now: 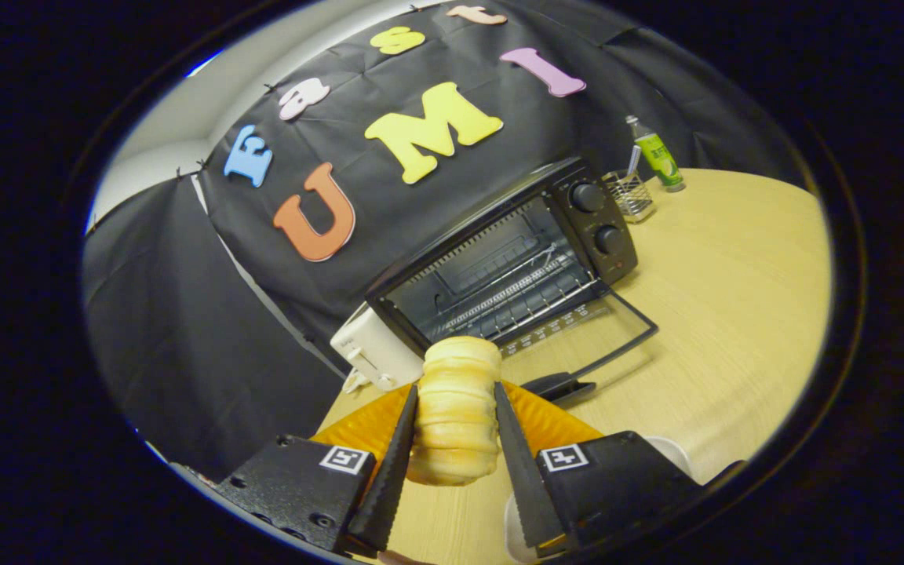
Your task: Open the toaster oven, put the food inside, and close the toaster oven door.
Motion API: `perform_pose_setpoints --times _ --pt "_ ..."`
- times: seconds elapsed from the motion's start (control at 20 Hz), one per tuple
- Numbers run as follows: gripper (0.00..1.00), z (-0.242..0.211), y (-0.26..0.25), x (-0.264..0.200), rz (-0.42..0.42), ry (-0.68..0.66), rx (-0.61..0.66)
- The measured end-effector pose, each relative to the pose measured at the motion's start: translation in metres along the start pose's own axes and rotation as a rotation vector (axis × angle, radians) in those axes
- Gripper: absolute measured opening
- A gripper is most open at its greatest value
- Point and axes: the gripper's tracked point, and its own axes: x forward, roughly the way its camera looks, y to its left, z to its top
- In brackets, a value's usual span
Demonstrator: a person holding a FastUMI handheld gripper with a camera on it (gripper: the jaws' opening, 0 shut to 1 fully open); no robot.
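A pale ridged bread roll (456, 408) sits between my two fingers, and my gripper (456, 391) is shut on it, lifted above the wooden table (734, 314). Beyond the fingers stands the black toaster oven (499, 267) with its glass door (585, 337) folded down flat onto the table. Its wire rack (511, 294) and dark inside show. Two knobs (597, 216) sit on the oven's right panel. The door's handle (558, 386) lies just ahead of the roll.
A white toaster (373, 349) stands against the oven's left side. Behind the oven on the right are a wire mesh holder (629, 195) and a green bottle (656, 155). A white plate edge (676, 453) shows by my right finger. Black cloth walls the back.
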Motion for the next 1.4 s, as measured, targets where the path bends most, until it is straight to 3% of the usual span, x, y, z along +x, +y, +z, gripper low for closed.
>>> perform_pose_setpoints --times 0.3,0.55,0.8,0.85,1.4 --pt "0.65 0.051 -0.015 0.068 0.011 -0.12 -0.026" --pt "0.66 0.061 -0.052 0.123 -0.092 -0.088 -0.053" --pt "0.66 0.076 -0.068 0.166 -0.119 -0.051 0.013" --pt "0.66 0.069 -0.06 0.172 -0.079 -0.002 0.048" --pt "0.66 0.099 -0.05 0.181 -0.088 -0.066 0.034"
